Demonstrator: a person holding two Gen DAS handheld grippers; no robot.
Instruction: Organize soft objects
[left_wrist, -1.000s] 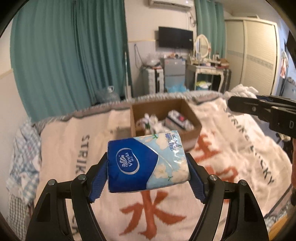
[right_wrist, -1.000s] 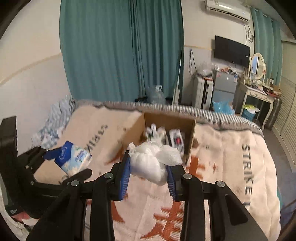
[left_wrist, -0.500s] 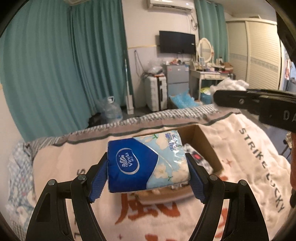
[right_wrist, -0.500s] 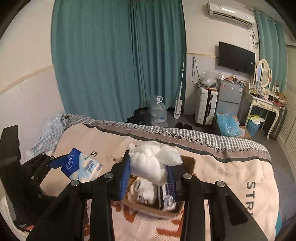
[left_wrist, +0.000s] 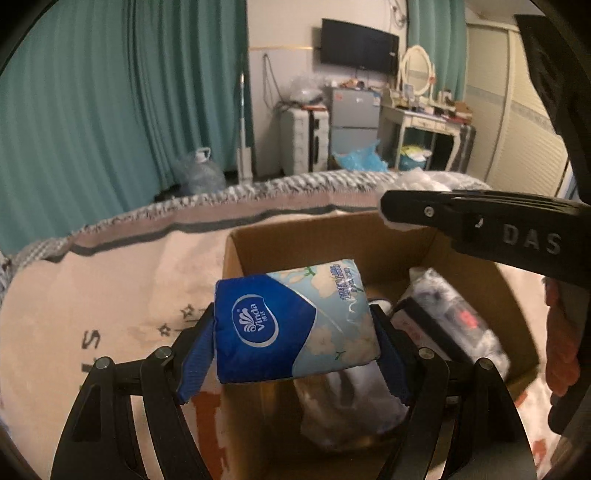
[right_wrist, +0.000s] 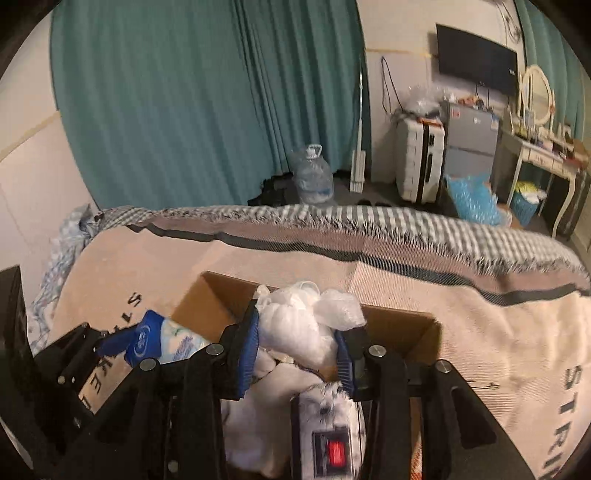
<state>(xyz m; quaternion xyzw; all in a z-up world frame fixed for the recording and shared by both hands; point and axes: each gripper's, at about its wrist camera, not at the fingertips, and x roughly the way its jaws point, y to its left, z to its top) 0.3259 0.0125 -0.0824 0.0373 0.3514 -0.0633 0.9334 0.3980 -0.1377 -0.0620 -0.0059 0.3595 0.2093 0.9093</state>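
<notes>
Looking along the left claw (left_wrist: 295, 343), we see its blue pads clenched on a blue Vinda tissue pack (left_wrist: 295, 325), one pad against each short end, the pack held level above the near left part of the open cardboard box (left_wrist: 332, 236). The box sits on the blanket (left_wrist: 92, 295) covering the bed, its far wall and left wall standing upright and unobstructed.

The right claw (right_wrist: 299, 354) grips a white crumpled plastic bag (right_wrist: 306, 317) between its pads, over the middle of the same box and just short of its far rim. In the left view this claw's dark finger crosses the box's far right corner, so the two claws hang near each other above one opening, with little side room between them.

Inside the box lie a wrapped pack with a red label (right_wrist: 334, 448) on the right and a pale soft bundle (right_wrist: 273, 402) on the left, filling much of the floor. Beyond the far rim the blanket runs open up to its fringed checked edge (right_wrist: 369, 221).
</notes>
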